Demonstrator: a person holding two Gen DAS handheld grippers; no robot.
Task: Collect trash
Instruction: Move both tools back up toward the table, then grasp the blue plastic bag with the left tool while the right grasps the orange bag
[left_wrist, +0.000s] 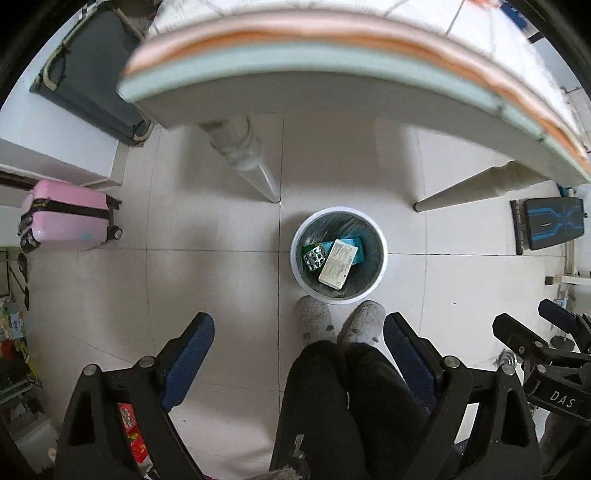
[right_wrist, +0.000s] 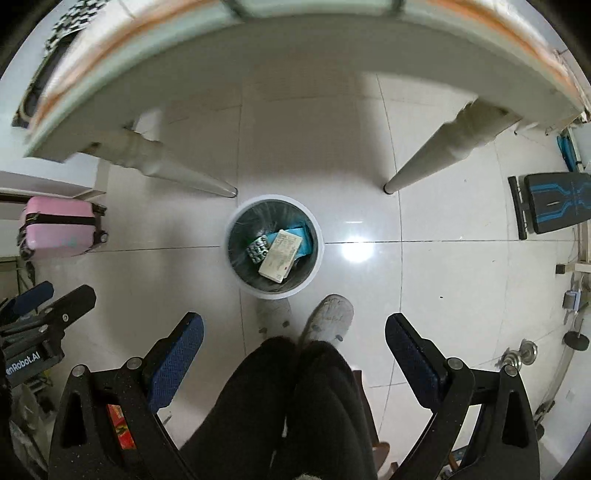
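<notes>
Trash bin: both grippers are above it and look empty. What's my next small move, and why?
Probably lift both grippers back up toward the table to look for more trash. The left gripper and right gripper are open with nothing between their fingers, and the trash bin already holds a white box, a blister pack and a teal box. No loose trash shows on the floor.

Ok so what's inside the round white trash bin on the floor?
Inside the round white trash bin, a dark liner holds a white printed box lying over a teal box, beside a silver blister pack. Anything beneath them is covered.
</notes>
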